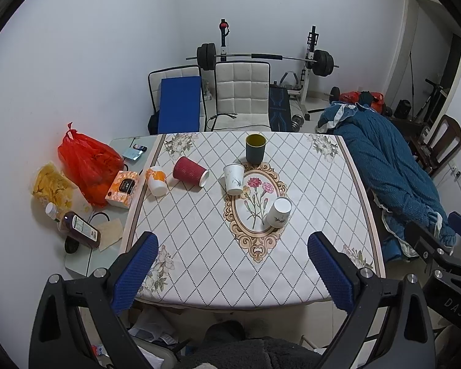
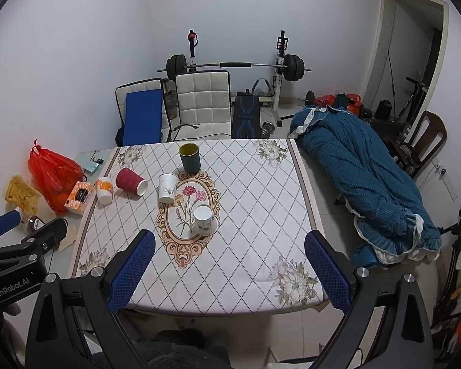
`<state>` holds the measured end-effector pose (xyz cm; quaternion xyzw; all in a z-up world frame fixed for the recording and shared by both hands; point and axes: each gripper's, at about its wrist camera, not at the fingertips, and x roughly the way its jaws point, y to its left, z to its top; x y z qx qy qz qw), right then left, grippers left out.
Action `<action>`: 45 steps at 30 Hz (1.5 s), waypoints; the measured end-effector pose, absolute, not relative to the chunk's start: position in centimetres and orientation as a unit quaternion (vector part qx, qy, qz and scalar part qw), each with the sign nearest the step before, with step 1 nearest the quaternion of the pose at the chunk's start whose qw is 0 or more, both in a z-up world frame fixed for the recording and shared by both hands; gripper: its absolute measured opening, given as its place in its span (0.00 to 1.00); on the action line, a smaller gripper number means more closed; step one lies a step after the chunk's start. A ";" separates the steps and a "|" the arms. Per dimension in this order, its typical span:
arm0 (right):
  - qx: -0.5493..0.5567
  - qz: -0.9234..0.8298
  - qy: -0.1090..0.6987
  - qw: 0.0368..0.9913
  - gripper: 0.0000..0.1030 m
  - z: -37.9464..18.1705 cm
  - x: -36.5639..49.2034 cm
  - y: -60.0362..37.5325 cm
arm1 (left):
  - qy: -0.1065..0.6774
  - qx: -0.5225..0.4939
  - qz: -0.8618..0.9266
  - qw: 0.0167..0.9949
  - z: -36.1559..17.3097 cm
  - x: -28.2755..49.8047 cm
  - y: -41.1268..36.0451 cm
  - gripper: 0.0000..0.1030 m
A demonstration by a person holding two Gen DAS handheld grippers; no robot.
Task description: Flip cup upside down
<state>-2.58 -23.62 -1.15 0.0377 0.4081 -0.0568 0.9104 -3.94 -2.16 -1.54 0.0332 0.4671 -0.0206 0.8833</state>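
Observation:
Several cups sit on the patterned tablecloth (image 1: pixel 199 246). A dark green cup (image 1: pixel 255 148) stands upright at the far side, also in the right wrist view (image 2: pixel 190 157). A white paper cup (image 1: pixel 234 179) stands mouth up beside it (image 2: pixel 167 188). Another white cup (image 1: pixel 278 211) stands upside down nearer me (image 2: pixel 203 220). A red ribbed cup (image 1: pixel 190 171) lies on its side (image 2: pixel 131 182). An orange-and-white cup (image 1: pixel 156 181) stands at the left edge (image 2: pixel 104 190). My left gripper (image 1: pixel 232 272) and right gripper (image 2: pixel 229 270) are open and empty above the near table edge.
Left of the cloth lie a red plastic bag (image 1: pixel 87 161), an orange box (image 1: pixel 123 189), a yellow bag of crisps (image 1: pixel 50 189) and a brown bottle (image 1: pixel 81 229). White chairs (image 1: pixel 241 95) and a barbell rack stand behind. A blue quilt (image 1: pixel 390 178) lies to the right.

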 end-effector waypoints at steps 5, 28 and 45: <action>0.039 -0.055 0.409 0.910 0.97 -1.2 -2.5 -23.8 | 0.466 0.032 -0.017 0.884 -1.6 -3.9 -2.4 0.97; 0.036 -0.053 0.410 0.910 0.97 -1.7 -2.7 -23.6 | 0.470 0.029 -0.009 0.882 -1.2 -3.7 -2.8 0.97; 0.037 -0.052 0.412 0.909 0.97 -2.0 -3.6 -23.5 | 0.470 0.027 -0.009 0.882 -1.2 -3.6 -2.8 0.97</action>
